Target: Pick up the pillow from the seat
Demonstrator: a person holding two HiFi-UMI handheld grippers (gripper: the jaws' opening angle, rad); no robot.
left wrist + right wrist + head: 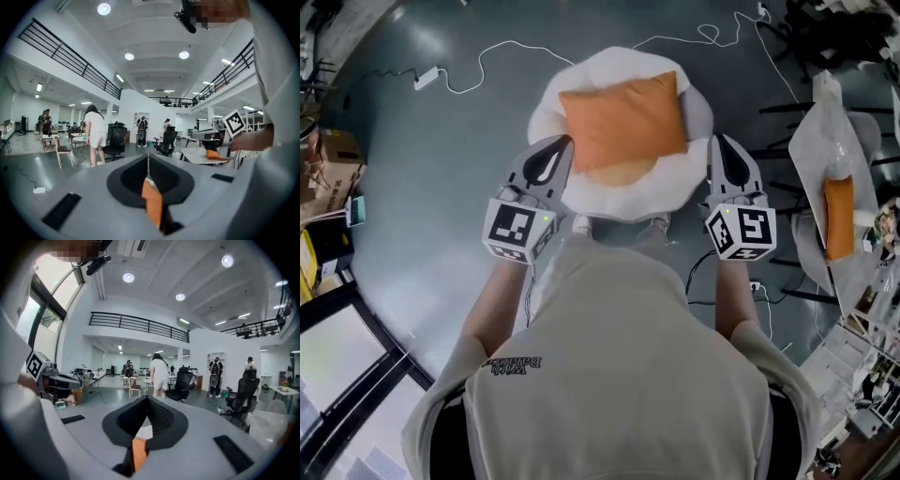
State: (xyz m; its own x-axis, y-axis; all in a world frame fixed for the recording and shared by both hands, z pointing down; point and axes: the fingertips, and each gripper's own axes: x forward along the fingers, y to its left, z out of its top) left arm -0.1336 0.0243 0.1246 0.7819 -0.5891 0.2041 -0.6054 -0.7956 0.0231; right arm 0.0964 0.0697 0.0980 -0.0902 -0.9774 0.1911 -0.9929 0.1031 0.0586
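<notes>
The grasp looks made, and the step in hand is the lift. The left gripper point(561, 148) and the right gripper point(718, 148) are both closed, each pinching an edge of the orange rectangular fabric pillow point(623, 117). The pillow is over the round white fluffy seat point(619, 202); I cannot tell if it is clear of it. The next move needs both grippers to rise evenly. Only the gripper views show orange cloth between the jaws; only the head view shows the seat.

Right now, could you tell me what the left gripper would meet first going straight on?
Possibly the pillow: in the head view the left gripper points across its left corner. The left gripper view shows open floor ahead, so it may pass above.
</notes>
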